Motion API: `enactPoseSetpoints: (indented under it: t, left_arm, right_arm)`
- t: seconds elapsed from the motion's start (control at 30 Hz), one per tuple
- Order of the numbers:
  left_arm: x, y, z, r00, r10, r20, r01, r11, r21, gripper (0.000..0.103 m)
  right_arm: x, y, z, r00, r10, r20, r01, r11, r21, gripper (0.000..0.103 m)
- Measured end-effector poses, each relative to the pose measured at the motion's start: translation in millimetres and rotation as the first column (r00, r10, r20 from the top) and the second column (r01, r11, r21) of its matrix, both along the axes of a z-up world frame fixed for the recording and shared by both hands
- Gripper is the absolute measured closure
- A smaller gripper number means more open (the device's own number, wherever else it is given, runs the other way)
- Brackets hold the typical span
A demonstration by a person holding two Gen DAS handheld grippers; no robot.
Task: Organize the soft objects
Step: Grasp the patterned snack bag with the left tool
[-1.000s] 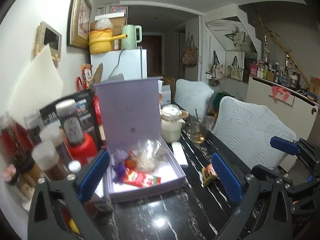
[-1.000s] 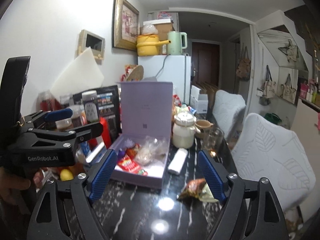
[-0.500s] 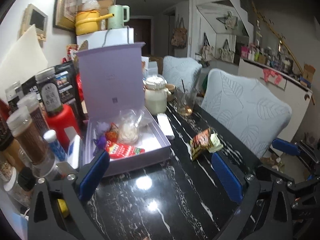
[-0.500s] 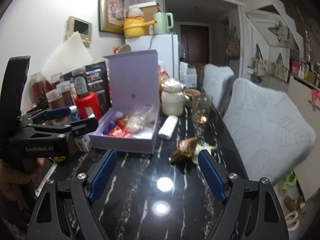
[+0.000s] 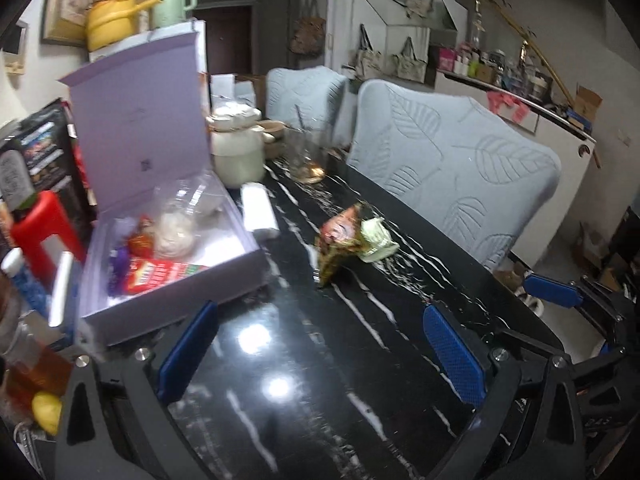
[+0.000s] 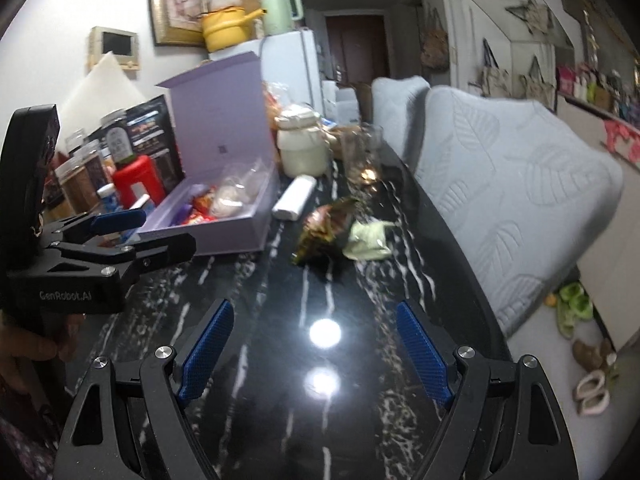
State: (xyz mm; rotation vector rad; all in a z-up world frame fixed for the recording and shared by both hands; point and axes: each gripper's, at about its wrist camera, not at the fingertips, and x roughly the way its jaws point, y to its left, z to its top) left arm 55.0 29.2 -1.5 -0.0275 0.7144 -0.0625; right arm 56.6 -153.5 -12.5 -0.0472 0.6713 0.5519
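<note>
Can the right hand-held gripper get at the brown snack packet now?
Probably yes: right hand-held gripper is open, the brown snack packet lies ahead on bare black table, nothing between.

A black marble-patterned table (image 5: 360, 360) (image 6: 280, 300) is seen. On it an open lilac box (image 5: 172, 276) (image 6: 224, 232) is placed. Just right of the box a white roll (image 5: 260, 212) (image 6: 294, 198) is laid; behind the box a cream jar (image 5: 238, 156) (image 6: 302, 148) is stood. Further right of the box, two crumpled snack packets (image 5: 352, 236) (image 6: 340, 228) are found.
</note>
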Motion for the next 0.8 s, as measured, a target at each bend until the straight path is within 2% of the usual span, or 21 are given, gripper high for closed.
enactPoseSetpoints:
  t: [0.3,0.53,0.73,0.8]
  left_arm:
    - [46.7,-17.7,-28.8,0.999,-0.024,-0.047,0.021,0.998,-0.054,0.000]
    - [86.6,-21.9,-45.2,0.998,-0.010,-0.062,0.006,0.998,-0.055,0.000]
    - [122.5,-21.8,-59.3,0.996,0.010,-0.092,-0.016,0.998,-0.057,0.004]
    - [134.0,-21.5,-64.7,0.994,0.005,-0.109,-0.013,0.997,-0.073,0.011]
  right_arm:
    - [29.1,-29.9,-17.9,0.996,-0.060,-0.064,0.060,0.998,-0.017,0.019]
    - [51.6,-43.7,-24.3,0.992,-0.091,-0.085,0.089,0.996,-0.033,0.019]
    - [76.7,-45.1,-30.6,0.989,-0.106,-0.103,0.101,0.994,-0.052,0.019]
    - [88.1,-43.4,-34.6,0.988,-0.104,-0.114,0.098,0.993,-0.059,0.019]
